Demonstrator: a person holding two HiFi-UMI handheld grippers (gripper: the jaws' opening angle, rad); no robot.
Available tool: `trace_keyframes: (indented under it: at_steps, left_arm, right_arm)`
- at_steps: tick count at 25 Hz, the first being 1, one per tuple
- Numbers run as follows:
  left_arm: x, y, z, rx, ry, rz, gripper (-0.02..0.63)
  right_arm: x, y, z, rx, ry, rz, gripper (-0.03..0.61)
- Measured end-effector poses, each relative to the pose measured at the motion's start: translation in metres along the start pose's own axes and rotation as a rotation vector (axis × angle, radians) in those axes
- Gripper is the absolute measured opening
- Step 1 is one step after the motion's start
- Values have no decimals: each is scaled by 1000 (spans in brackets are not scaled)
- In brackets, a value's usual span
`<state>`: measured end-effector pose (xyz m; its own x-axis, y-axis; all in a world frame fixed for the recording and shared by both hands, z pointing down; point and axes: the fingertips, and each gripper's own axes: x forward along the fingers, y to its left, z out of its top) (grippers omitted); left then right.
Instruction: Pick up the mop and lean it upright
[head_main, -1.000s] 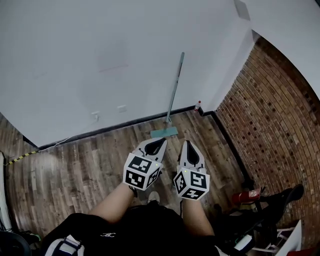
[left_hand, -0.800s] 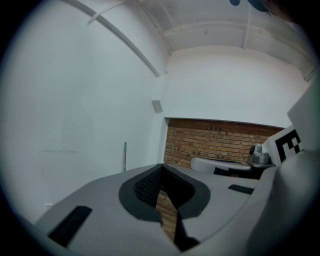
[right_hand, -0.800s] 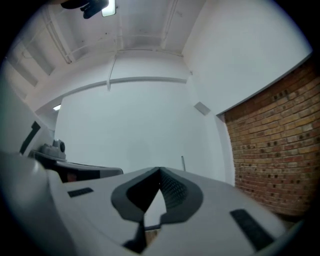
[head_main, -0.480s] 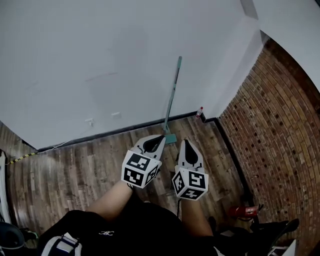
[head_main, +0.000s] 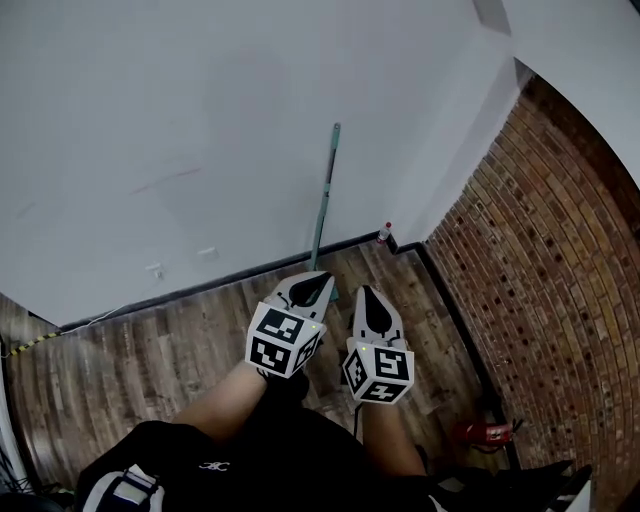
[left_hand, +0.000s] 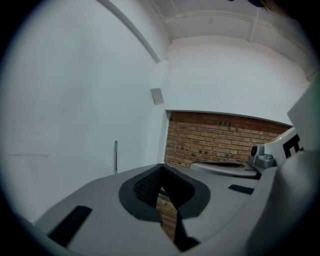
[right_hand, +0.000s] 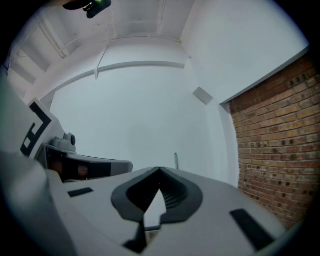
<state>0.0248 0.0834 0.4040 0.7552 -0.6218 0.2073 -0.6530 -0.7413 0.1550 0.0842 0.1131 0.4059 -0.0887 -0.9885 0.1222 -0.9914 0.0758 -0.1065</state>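
Note:
The mop (head_main: 323, 195) leans upright against the white wall, and its teal-grey handle shows in the head view. Its head is hidden behind my left gripper (head_main: 318, 283). Both grippers are held side by side in front of the person's body, well short of the mop and touching nothing. The left one is shut and empty. My right gripper (head_main: 362, 293) is shut and empty too. The mop handle (left_hand: 115, 155) shows small and far above the closed left gripper (left_hand: 161, 167). The handle's top (right_hand: 175, 160) pokes up just behind the closed right gripper (right_hand: 160, 170).
A brick wall (head_main: 540, 250) runs along the right and meets the white wall at a corner. A small red-capped bottle (head_main: 384, 232) stands by the baseboard there. A red object (head_main: 480, 432) lies on the wooden floor at lower right. A yellow-black cable (head_main: 30, 343) lies at far left.
The mop head, visible on the floor a second ago, is now hidden behind the left gripper as the view shifted. The mop stays against the wall. Both grippers stay shut.

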Motion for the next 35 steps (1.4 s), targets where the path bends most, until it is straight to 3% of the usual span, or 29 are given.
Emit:
trace_keyframes:
  at_steps: [6,11,16,24,29,35]
  left_arm:
    - [95,49,40,-6,-31,-60,-3]
    - [164,87,80,-5,-60,-88,-3]
    - [204,132,80,-35,-25,-64,-3]
    - [214,219,67,-144,-15,95,-3]
    - [224,266,61,-160,-15,229,-3]
    - [263,304,60,-169,13,379,-3]
  right_arm:
    - [86,-41,28,-64,-3,-37,12]
    - [155,-82,53,-58,-14,-85,12]
    - [217,-87,45,-56,40,-52,12]
    - [309,-89,31,-74,122,36,12]
    - [368,-104,28,-75,107,47,12]
    - [446,-129,10,-75,164,153,20]
